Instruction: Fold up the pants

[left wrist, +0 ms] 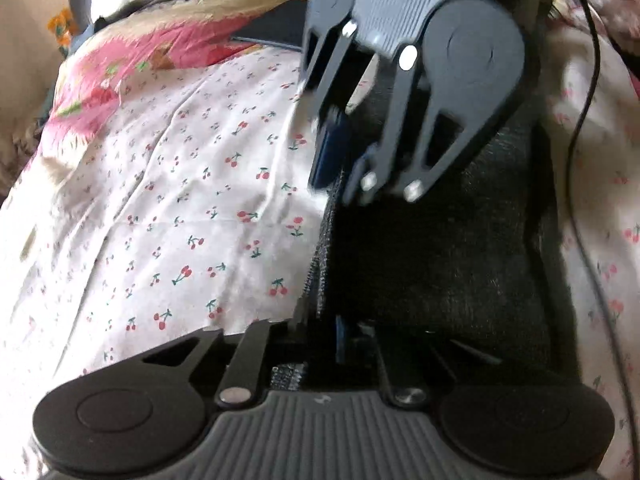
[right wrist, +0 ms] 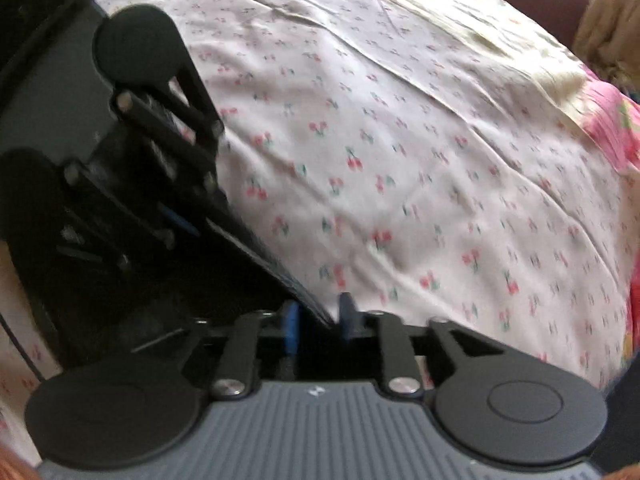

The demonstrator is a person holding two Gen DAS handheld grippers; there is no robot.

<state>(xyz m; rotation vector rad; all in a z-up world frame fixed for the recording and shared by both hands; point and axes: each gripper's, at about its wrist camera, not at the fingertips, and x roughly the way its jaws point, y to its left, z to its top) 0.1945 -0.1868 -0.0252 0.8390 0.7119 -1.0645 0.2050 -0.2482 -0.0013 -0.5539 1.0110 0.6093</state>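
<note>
Nearest the left wrist camera, the left hand-held gripper (left wrist: 340, 338) has its blue pads drawn close on the seamed edge of the dark pants (left wrist: 440, 248), though shadow swallows the fingertips and the exact bite is hard to make out. Those pants lie as a dark band on the bed, running away from the lens, their far end hidden behind the right hand-held gripper (left wrist: 344, 172), which comes in from above, blurred, with its blue pads nearly together at the same edge of the cloth.

From the right wrist camera, the right hand-held gripper (right wrist: 318, 320) shows a narrow gap between its pads, and the stitched pants (right wrist: 256, 256) edge passes between them; whether the pads actually press the fabric cannot be told. The left hand-held gripper (right wrist: 176, 216) sits to the left there, almost lost against the black cloth.

Under everything is a white bedsheet (left wrist: 180, 200) printed with small red cherries, creased in long lines. A pink floral cover (left wrist: 120, 72) lies bunched along its far side. A thin black cable (left wrist: 588, 168) trails over the sheet at the right, cut off by the frame's edge.
</note>
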